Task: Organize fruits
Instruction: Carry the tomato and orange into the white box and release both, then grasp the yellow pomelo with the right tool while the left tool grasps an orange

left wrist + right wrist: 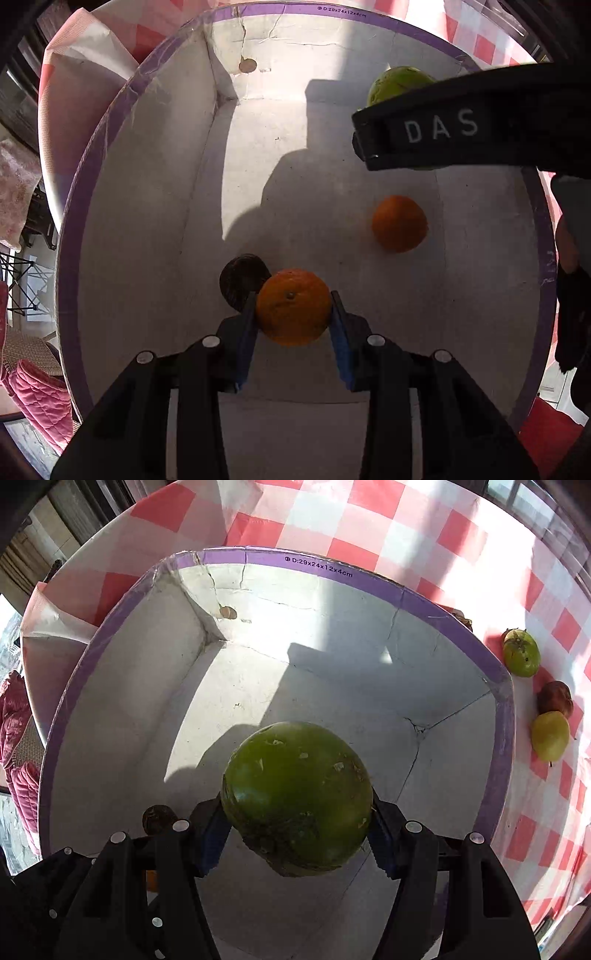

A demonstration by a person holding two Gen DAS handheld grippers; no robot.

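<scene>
- The left gripper (294,308) is clamped on an orange (293,307), its blue pads pressing both sides, above the floor of the white box (147,229)
- The right gripper (297,812) grips a large green fruit (297,797) over the same purple-rimmed box
- A dark round fruit (240,282) lies on the box floor just behind the held orange
- A second orange (399,223) rests farther in, well apart
- On the checked tablecloth (369,524) beyond the box's right wall lie a green tomato (521,657), a reddish fruit (555,698) and a yellow-green fruit (549,735)
</scene>
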